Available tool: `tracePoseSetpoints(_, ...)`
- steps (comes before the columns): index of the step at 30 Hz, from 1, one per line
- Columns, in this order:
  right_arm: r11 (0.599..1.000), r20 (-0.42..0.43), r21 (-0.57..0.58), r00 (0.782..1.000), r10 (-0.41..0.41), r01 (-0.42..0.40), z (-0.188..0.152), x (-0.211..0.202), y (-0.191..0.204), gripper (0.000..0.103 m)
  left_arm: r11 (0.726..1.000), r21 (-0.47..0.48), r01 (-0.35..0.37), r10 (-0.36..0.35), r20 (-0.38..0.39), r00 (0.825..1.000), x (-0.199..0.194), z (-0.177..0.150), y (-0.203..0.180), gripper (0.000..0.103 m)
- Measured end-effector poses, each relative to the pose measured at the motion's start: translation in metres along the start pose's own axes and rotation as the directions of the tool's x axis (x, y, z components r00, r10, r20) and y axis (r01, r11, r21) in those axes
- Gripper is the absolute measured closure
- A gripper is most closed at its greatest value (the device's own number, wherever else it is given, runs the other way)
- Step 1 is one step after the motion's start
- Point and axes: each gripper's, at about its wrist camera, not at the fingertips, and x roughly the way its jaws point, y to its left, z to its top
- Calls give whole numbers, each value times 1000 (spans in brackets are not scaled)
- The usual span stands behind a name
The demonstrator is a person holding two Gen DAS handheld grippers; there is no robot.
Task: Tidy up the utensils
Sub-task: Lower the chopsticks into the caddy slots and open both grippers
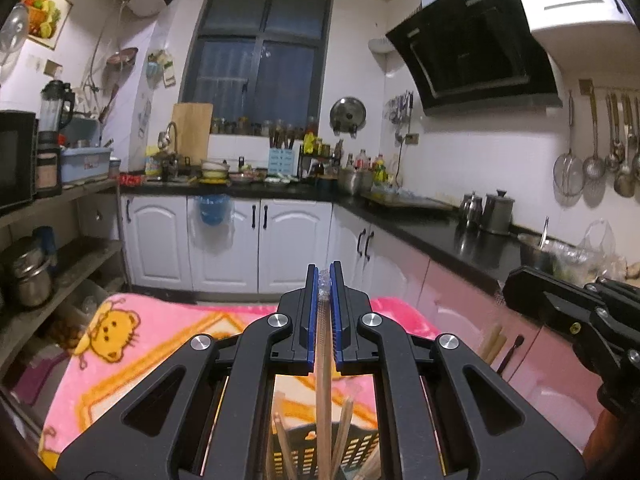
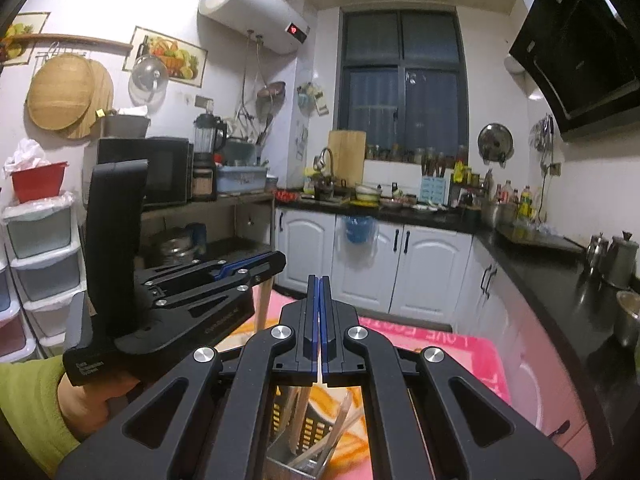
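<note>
My left gripper [image 1: 324, 274] is shut on a long wooden stick [image 1: 323, 380] whose top end is wrapped in clear plastic. The stick hangs straight down toward a dark slotted utensil basket [image 1: 360, 446] that holds several wooden chopsticks [image 1: 286, 454]. In the right wrist view the left gripper [image 2: 280, 259] sits at the left, held by a hand in a green sleeve, with the stick [image 2: 262, 304] hanging below its jaws. My right gripper [image 2: 319, 280] is shut with nothing visible between its blue pads. It hovers over the basket [image 2: 310, 426] and the chopsticks [image 2: 340, 436] inside.
The basket stands on a pink bear-print blanket [image 1: 140, 344] over a table. More wooden sticks [image 1: 492, 344] and a black spoon [image 1: 514, 350] poke up to the right. A black counter [image 1: 420, 224] with kettles runs along the right; shelves with pots [image 1: 32, 276] stand left.
</note>
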Motion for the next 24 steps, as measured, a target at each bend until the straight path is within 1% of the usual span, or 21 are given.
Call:
tracePoseSetpoints(8, 999, -47, 32, 999, 4, -3, -22, 12, 0, 102, 1000, -14, 1, -2, -75, 997, 16, -27, 8, 100)
tracePoseSetpoints(13, 999, -71, 49, 997, 16, -12, -33, 18, 1, 101, 1000, -26, 0, -2, -108, 994, 18, -40, 13, 100)
tracePoseSetpoints(14, 999, -75, 52, 997, 19, -15, -35, 19, 1, 100, 1000, -32, 0, -4, -115, 993, 18, -43, 15, 98)
tracePoseSetpoints(15, 998, -80, 57, 997, 20, -15, -37, 19, 1, 97, 999, -33, 2, -5, -118, 993, 17, -44, 15, 96)
tracePoseSetpoints(16, 998, -83, 61, 996, 20, -15, -38, 20, 1, 89, 999, -34, 0, -4, -122, 992, 16, -47, 16, 94)
tracePoseSetpoints(18, 998, -86, 68, 996, 22, -16, -42, 18, 0, 80, 999, -37, 3, -8, -133, 991, 14, -50, 18, 87)
tracePoseSetpoints(20, 998, -86, 67, 996, 19, -14, -43, 18, 1, 78, 999, -40, 4, -9, -139, 990, 11, -52, 20, 85)
tracePoseSetpoints(22, 998, -92, 66, 996, 13, -7, -46, 16, 1, 73, 999, -42, 7, -13, -143, 990, 6, -53, 22, 83)
tracePoseSetpoints(23, 998, -92, 65, 996, 13, -7, -48, 14, 0, 71, 999, -44, 8, -15, -145, 989, 3, -53, 22, 78)
tracePoseSetpoints(24, 998, -93, 64, 996, 11, -5, -49, 13, 0, 69, 999, -47, 9, -16, -146, 989, 1, -54, 23, 70)
